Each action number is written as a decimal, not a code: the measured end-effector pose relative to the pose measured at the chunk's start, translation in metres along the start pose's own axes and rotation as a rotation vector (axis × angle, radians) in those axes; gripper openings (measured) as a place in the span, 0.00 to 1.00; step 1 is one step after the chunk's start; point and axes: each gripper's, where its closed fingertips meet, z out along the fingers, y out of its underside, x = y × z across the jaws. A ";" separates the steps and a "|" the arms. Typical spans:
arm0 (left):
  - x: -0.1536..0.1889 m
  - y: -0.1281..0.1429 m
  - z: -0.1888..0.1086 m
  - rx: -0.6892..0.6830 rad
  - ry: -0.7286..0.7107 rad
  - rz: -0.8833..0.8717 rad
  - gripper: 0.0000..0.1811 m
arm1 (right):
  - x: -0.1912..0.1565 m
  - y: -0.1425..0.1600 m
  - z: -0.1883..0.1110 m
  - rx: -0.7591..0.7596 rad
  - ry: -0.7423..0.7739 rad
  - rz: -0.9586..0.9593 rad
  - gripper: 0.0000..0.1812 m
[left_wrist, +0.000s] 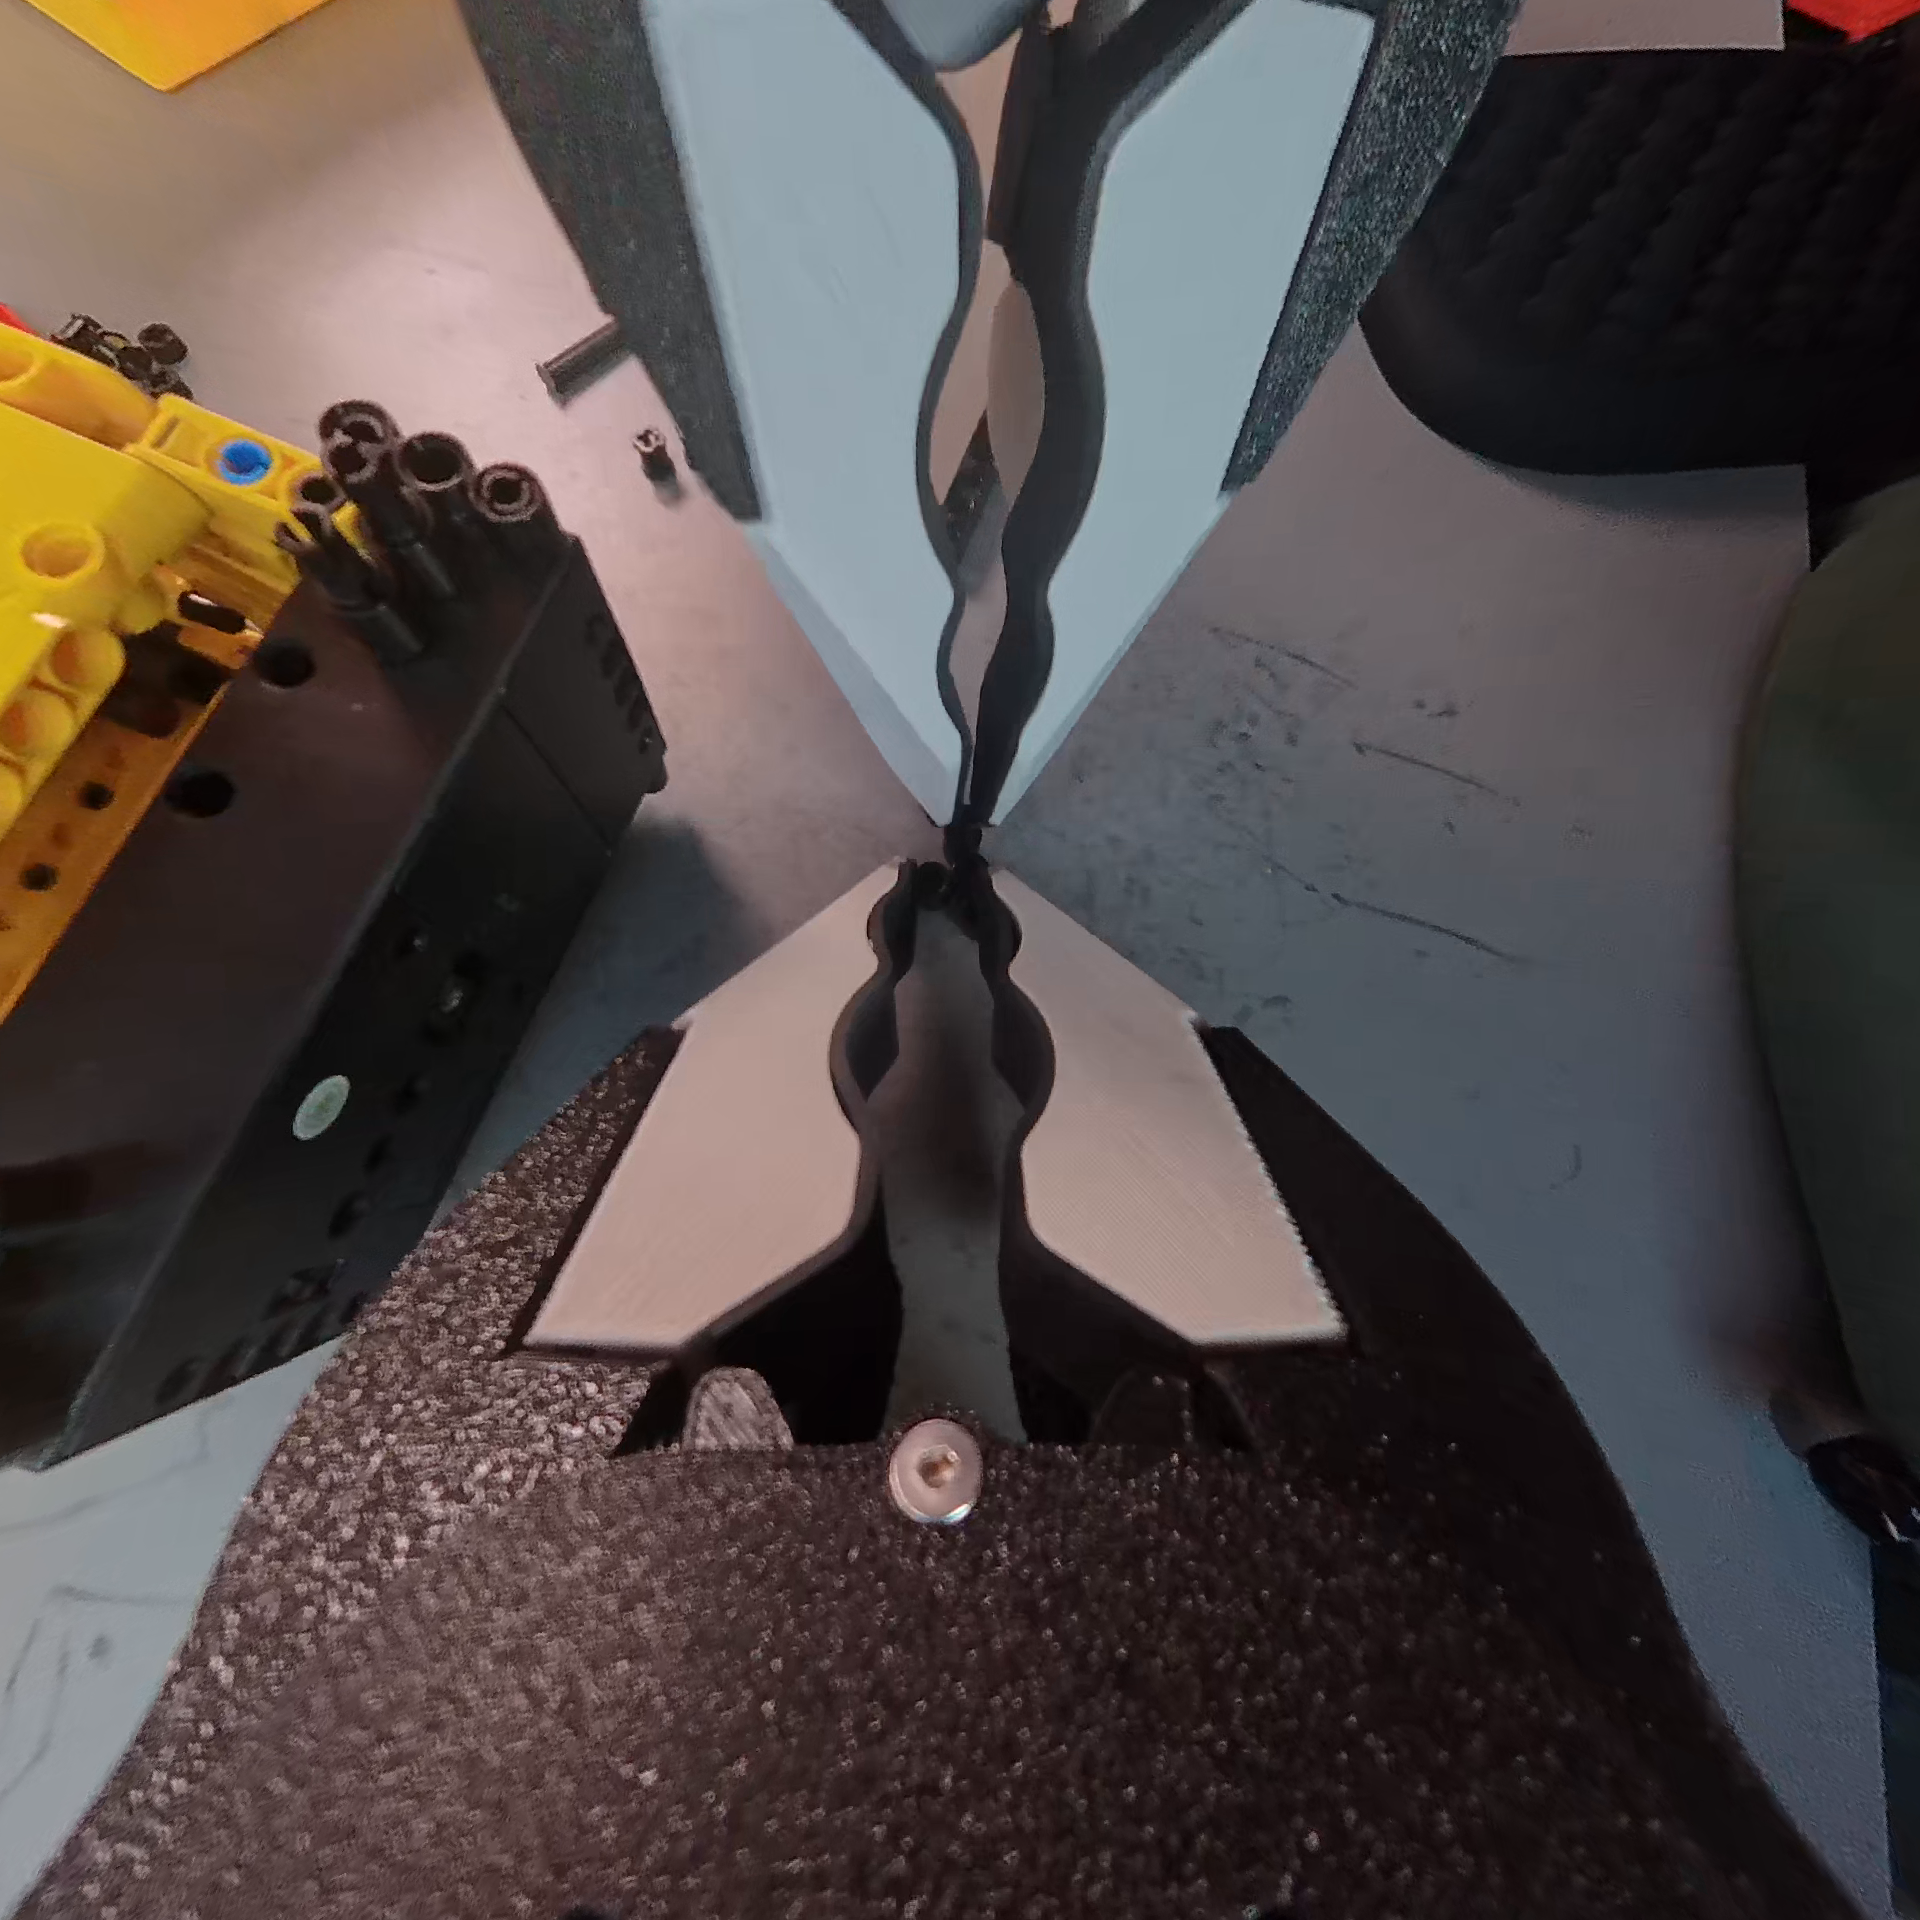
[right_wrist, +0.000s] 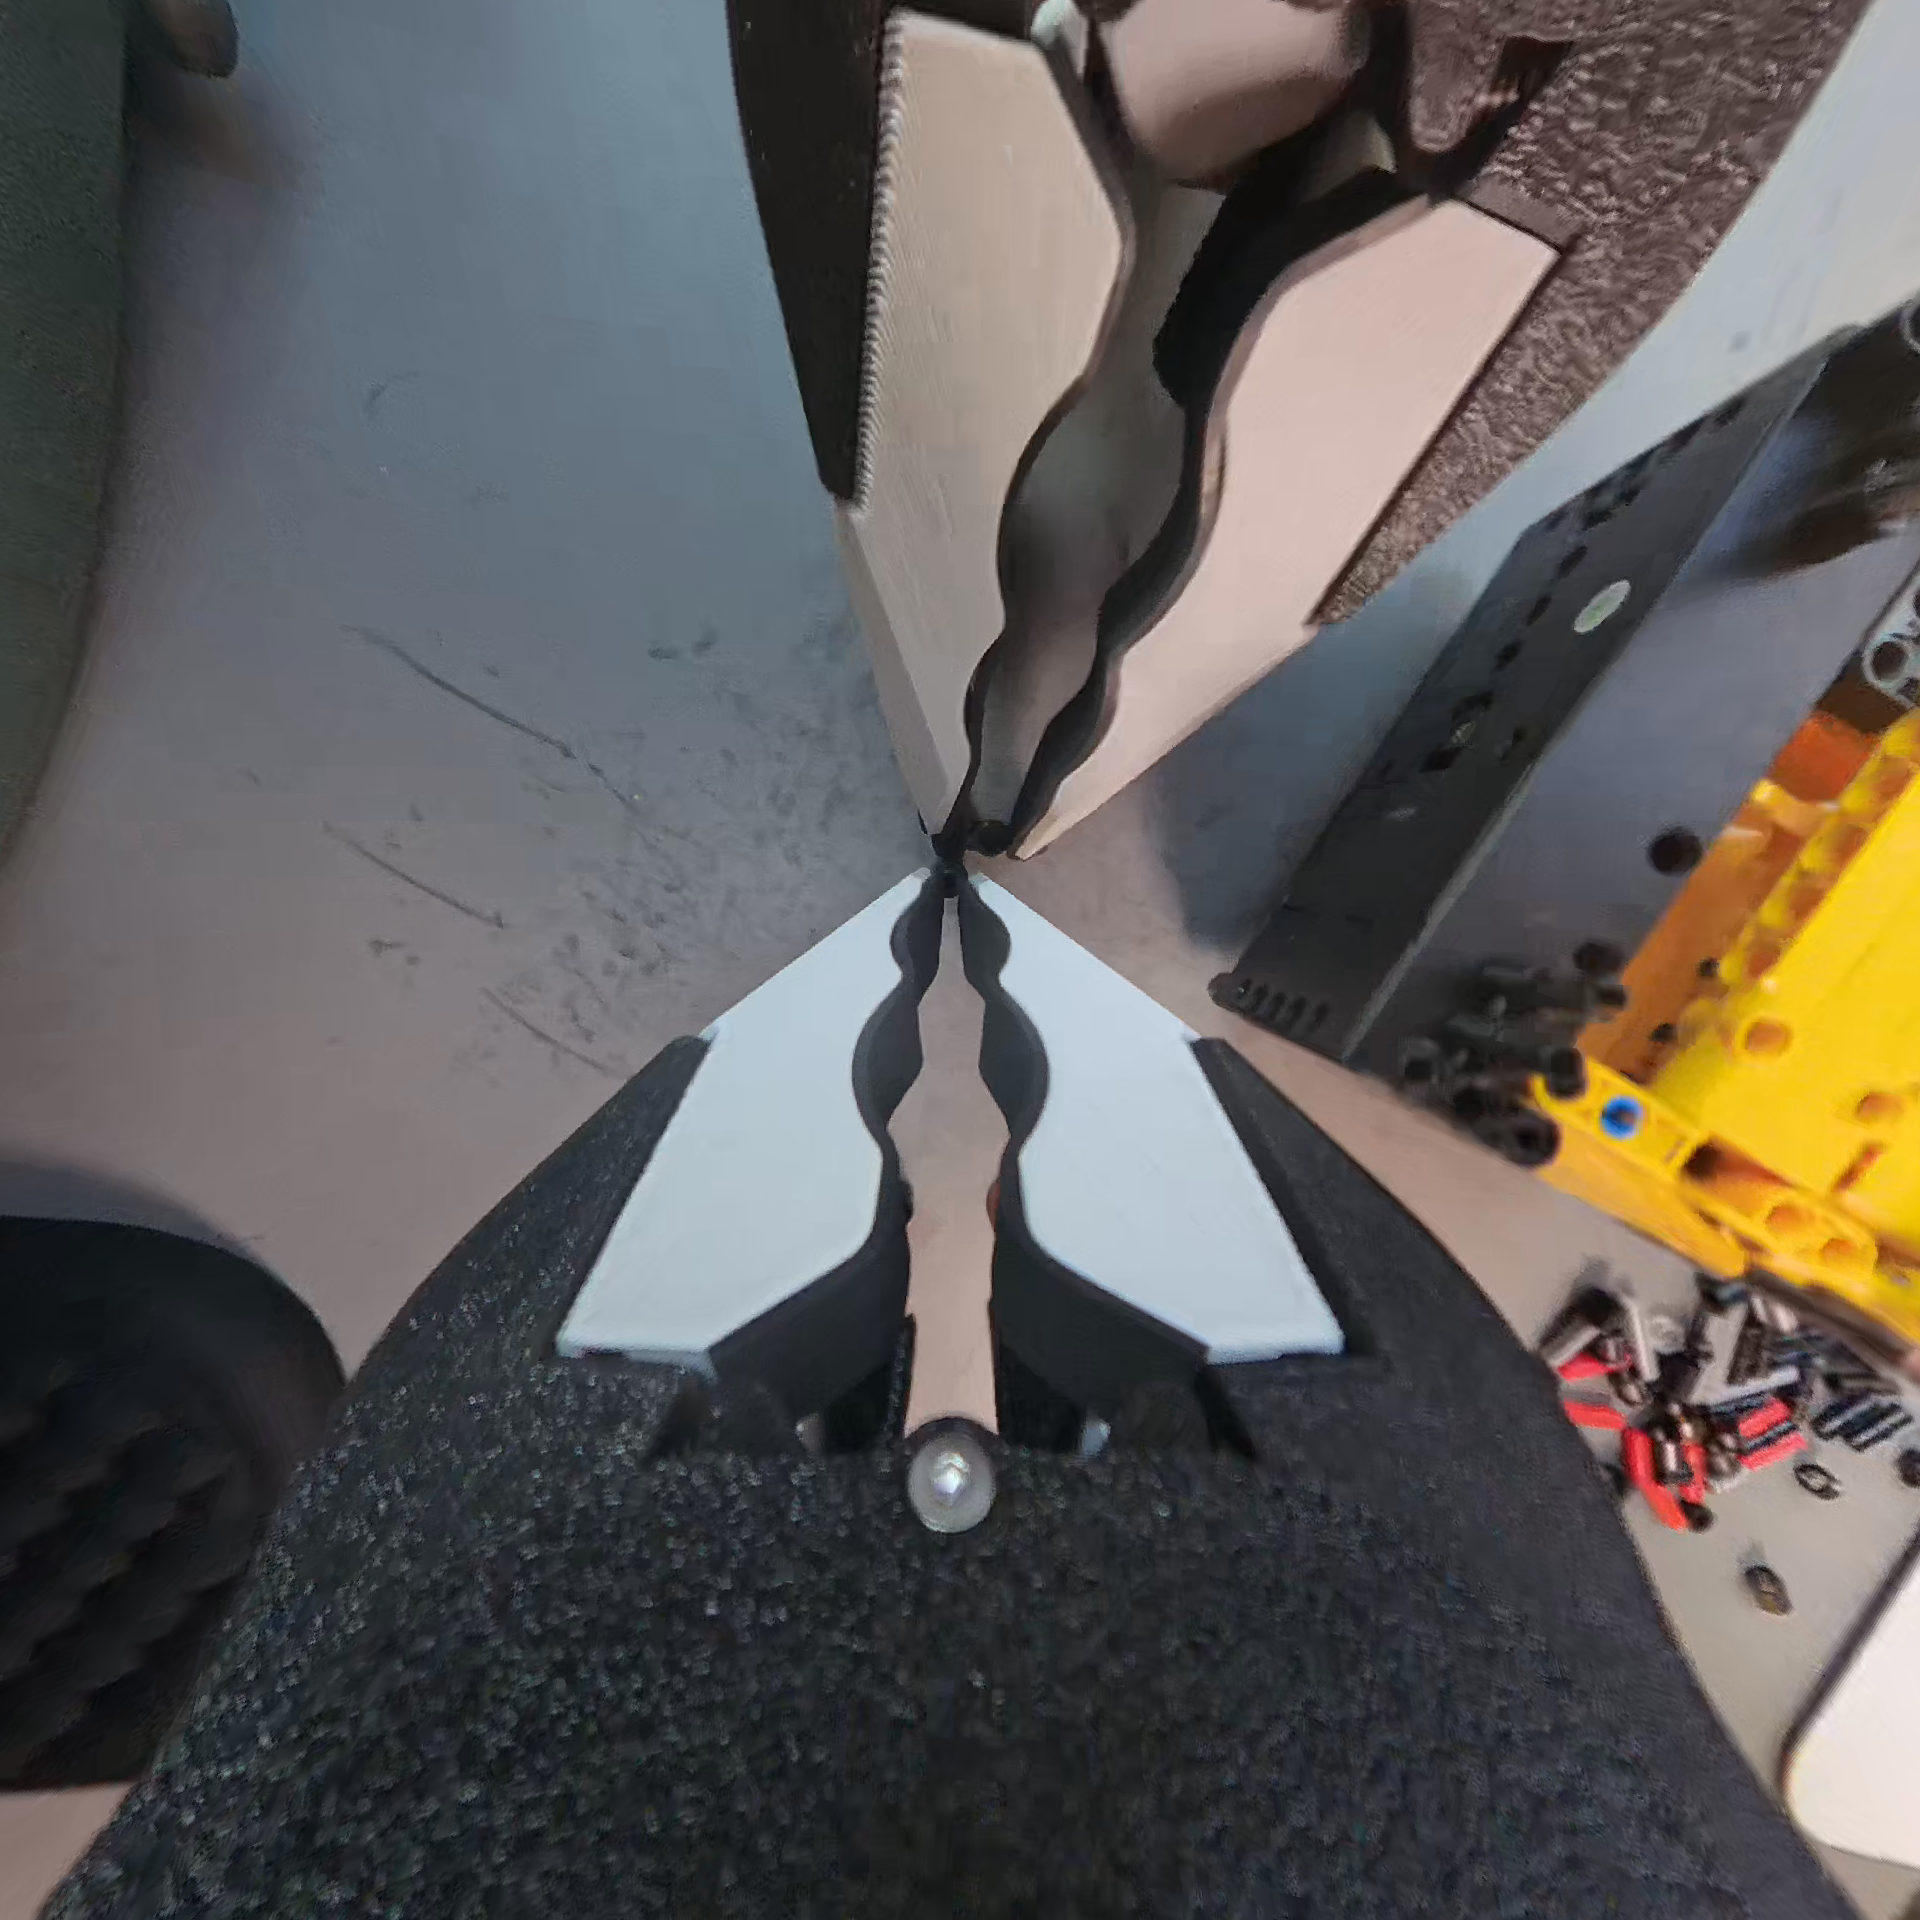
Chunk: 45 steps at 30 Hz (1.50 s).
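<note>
Where 2 claw tips meet, tiny black part (left_wrist: 961, 868), unclear.

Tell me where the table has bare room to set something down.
Bare table lies left of the meeting gripper tips, toward the dark green cushion; it is only scuffed. Crowded: the black block with yellow bricks, and loose pins beside them.

No writing, brand, number or sign can be read in either view. A small round pale sticker (left_wrist: 321, 1107) sits on the side of the black block (left_wrist: 343, 935) in both views, but whatever it bears is too small and blurred to make out.
</note>
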 end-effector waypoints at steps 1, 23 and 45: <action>0.000 0.000 0.000 0.000 0.000 -0.002 0.05 | -0.001 0.001 -0.003 0.042 0.013 0.045 0.01; 0.007 -0.033 -0.002 0.126 0.048 -0.116 0.06 | 0.028 0.092 -0.023 0.150 0.251 0.632 0.10; 0.014 -0.091 -0.058 0.587 0.125 -0.115 0.07 | 0.017 -0.056 -0.109 1.179 0.286 0.608 0.03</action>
